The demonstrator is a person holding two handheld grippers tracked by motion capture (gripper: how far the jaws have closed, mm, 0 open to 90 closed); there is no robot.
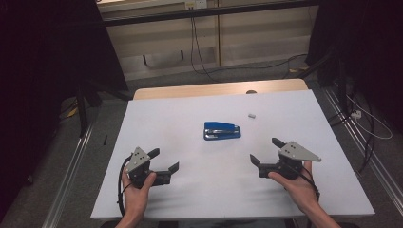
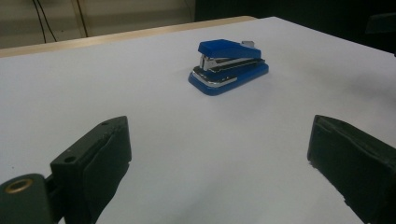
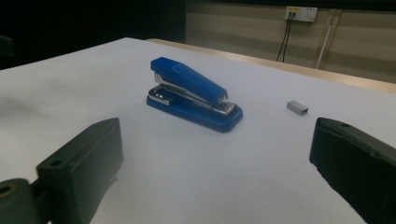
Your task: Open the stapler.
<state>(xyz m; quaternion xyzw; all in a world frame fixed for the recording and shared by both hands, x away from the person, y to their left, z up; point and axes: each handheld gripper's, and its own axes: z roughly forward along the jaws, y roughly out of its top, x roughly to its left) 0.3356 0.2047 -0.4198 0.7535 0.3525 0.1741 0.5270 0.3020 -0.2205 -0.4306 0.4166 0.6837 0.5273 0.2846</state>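
Both the left hand-held gripper and the right hand-held gripper stand with jaws wide apart, holding nothing. The blue stapler lies on the surface ahead, between them; the staple strip sits beyond the right one. A good reach likely squares one hand-held gripper's jaws across the stapler's narrow sides.

White table, wall cables

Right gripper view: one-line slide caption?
Open right gripper faces a blue stapler on the white table, a small staple strip beside it.
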